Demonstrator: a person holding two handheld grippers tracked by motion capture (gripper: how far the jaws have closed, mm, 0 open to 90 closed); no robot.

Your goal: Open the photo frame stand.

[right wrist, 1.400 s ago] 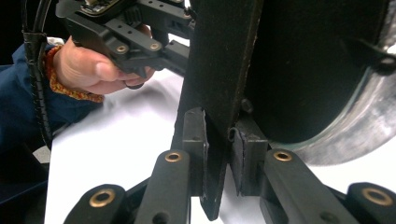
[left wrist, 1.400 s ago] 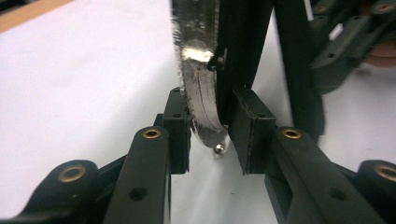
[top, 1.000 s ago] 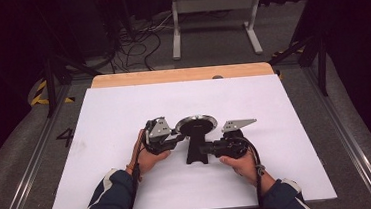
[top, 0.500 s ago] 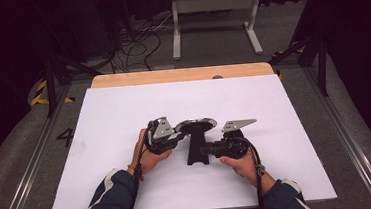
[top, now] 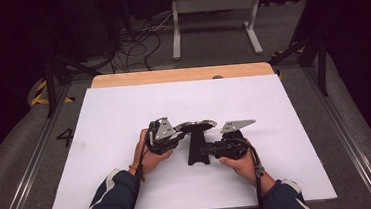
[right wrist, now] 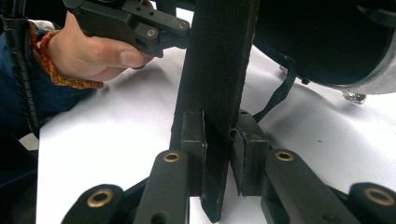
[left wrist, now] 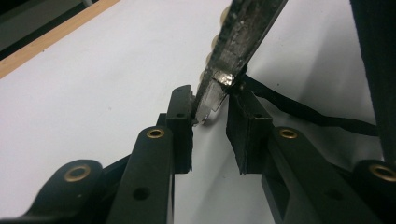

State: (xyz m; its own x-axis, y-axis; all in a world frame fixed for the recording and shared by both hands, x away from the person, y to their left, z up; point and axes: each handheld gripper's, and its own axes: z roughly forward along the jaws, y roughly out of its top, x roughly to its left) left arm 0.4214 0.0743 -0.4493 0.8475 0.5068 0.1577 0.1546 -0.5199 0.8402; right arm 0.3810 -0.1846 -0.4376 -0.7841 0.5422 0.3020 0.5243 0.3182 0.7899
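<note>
Right gripper view: pan handle (right wrist: 217,93) between fingers (right wrist: 192,140)

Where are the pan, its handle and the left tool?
pan (top: 196,126), high view, grey rim.
handle (right wrist: 217,70), right gripper view, black shaft.
left tool (left wrist: 211,122), left gripper view, midway between fingertips at the rim.

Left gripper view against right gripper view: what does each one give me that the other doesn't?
Left gripper view alone: the metal pan rim pinched in the left claw, and the table's wooden edge. Right gripper view alone: the right claw shut on the black pan handle, the pan's dark bowl, and a hand wearing an orange bracelet. Shared: the white table top and a thin black strap by the pan.
</note>
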